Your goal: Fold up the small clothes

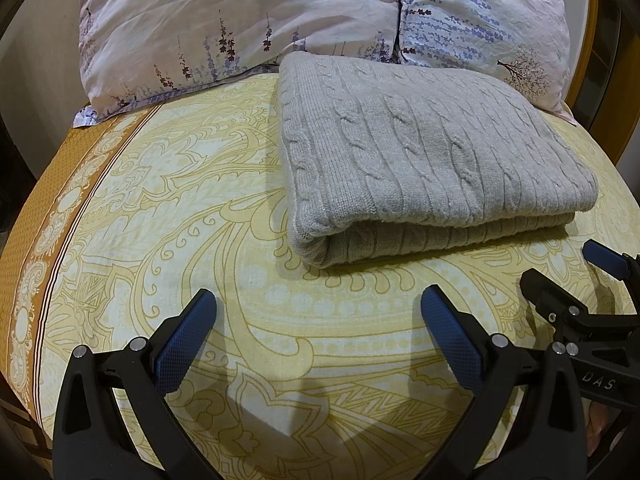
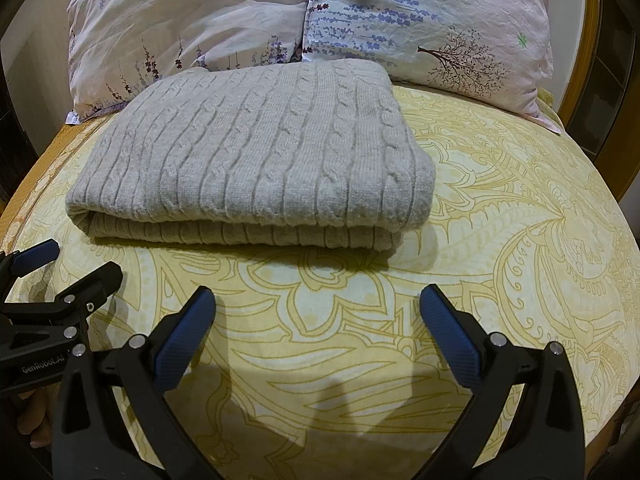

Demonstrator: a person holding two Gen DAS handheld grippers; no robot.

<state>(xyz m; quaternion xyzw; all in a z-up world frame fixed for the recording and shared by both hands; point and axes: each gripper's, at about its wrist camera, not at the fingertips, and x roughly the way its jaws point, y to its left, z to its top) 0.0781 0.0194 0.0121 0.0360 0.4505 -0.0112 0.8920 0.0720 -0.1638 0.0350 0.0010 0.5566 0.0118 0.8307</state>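
A grey cable-knit sweater (image 1: 420, 152) lies folded in a neat rectangle on the yellow patterned bed sheet (image 1: 180, 208); it also shows in the right wrist view (image 2: 256, 152). My left gripper (image 1: 318, 308) is open and empty, hovering over the sheet just short of the sweater's near folded edge. My right gripper (image 2: 318, 308) is open and empty too, in front of the sweater's near right corner. The right gripper shows at the right edge of the left wrist view (image 1: 568, 272), and the left gripper at the left edge of the right wrist view (image 2: 76, 260).
Two floral pillows (image 1: 240, 24) (image 2: 420, 20) lie against the headboard behind the sweater. A brown band (image 1: 52, 216) runs along the sheet's left side near the bed edge. A wooden bed frame (image 2: 576, 64) curves at the right.
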